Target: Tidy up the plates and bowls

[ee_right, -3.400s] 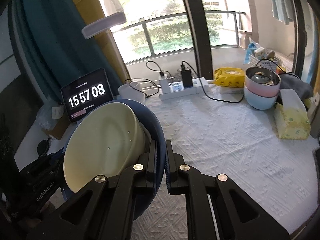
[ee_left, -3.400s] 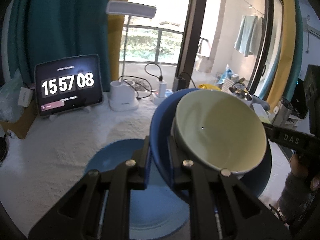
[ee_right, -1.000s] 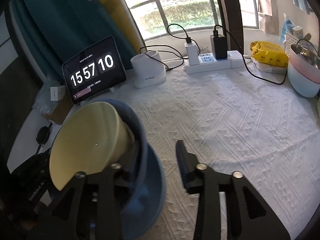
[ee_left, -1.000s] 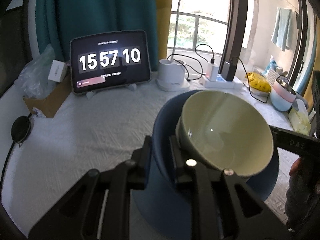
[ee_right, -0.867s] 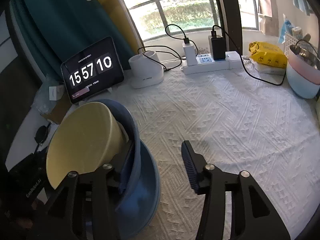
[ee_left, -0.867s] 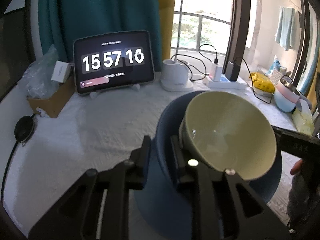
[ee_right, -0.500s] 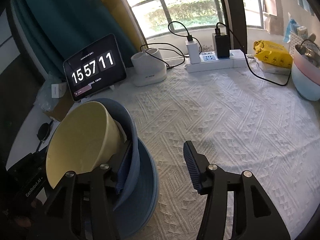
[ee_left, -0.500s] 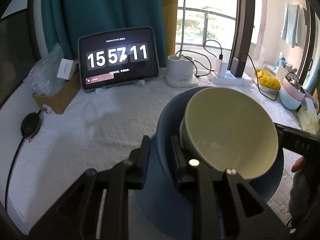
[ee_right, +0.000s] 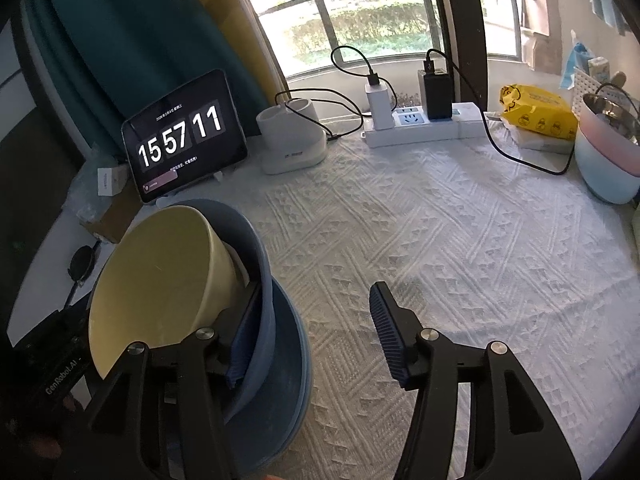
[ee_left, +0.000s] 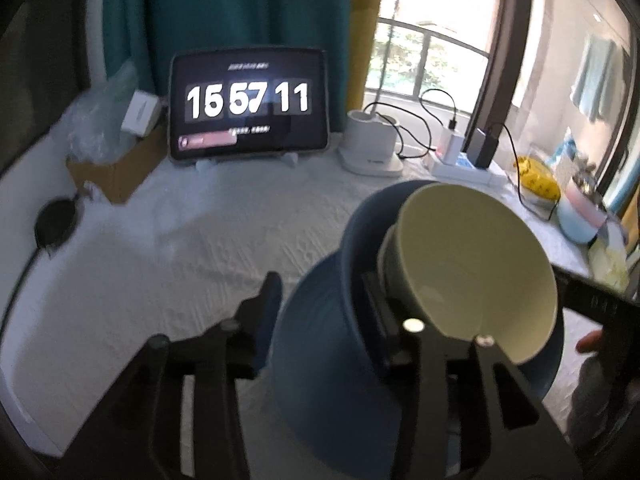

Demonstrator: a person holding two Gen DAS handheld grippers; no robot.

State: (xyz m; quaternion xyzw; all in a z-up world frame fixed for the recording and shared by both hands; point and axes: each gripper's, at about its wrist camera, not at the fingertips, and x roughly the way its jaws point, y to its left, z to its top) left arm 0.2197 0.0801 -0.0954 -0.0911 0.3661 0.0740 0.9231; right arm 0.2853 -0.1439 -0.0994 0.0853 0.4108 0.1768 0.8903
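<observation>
A cream bowl (ee_left: 472,268) sits nested in a blue bowl (ee_left: 360,248), and both rest on a blue plate (ee_left: 320,368) on the white tablecloth. My left gripper (ee_left: 320,292) is open, with its jaws on either side of the blue bowl's near rim. In the right wrist view the cream bowl (ee_right: 160,276), blue bowl (ee_right: 256,264) and blue plate (ee_right: 288,380) are at lower left. My right gripper (ee_right: 316,320) is open, its left finger against the blue bowl's rim and its right finger over bare cloth.
A tablet clock (ee_right: 184,136) stands at the back left beside a white lamp base (ee_right: 292,140). A power strip (ee_right: 416,120) with chargers and cables runs along the back. A yellow packet (ee_right: 536,112) and a pink and blue container (ee_right: 608,152) sit at the right.
Both grippers held the blue bowl's rim earlier. The right one opened about a second ago. The left one has opened just now. The stack now rests on the blue plate.
</observation>
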